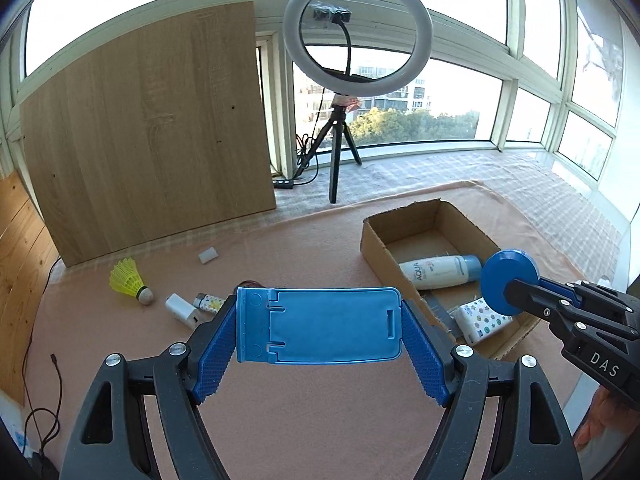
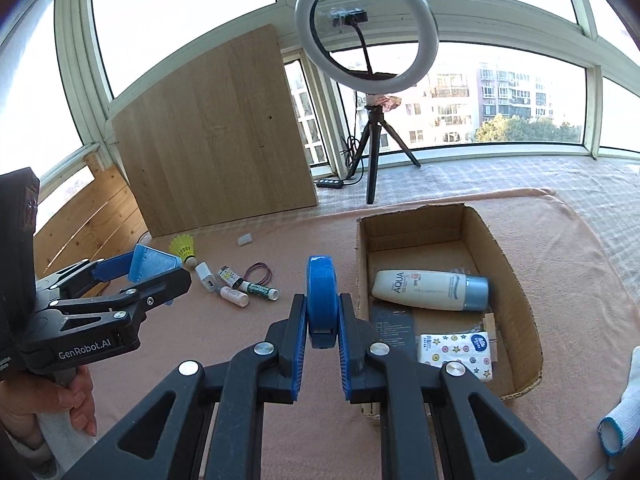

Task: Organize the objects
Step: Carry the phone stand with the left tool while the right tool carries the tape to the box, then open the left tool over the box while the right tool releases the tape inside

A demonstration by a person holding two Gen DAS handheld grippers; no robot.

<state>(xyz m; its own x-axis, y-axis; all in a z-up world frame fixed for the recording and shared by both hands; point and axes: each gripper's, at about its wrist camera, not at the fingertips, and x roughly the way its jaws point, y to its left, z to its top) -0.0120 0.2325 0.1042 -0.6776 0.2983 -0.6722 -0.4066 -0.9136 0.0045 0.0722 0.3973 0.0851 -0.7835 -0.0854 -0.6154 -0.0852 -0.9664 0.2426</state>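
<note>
While held above the pink cloth (image 1: 304, 420), left gripper (image 1: 319, 326) clamped wide across a blue phone stand (image 1: 318, 326), by its short ends: light, stiff, smooth plastic, likely to slip. Right gripper (image 2: 322, 320) pinched on a blue disc (image 2: 321, 300), edge-on, beside the cardboard box (image 2: 516, 280).

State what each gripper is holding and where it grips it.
The left gripper clamps a blue folding phone stand by its two short ends. The right gripper pinches a blue disc-shaped case across its flat faces, near its lower edge.
</note>
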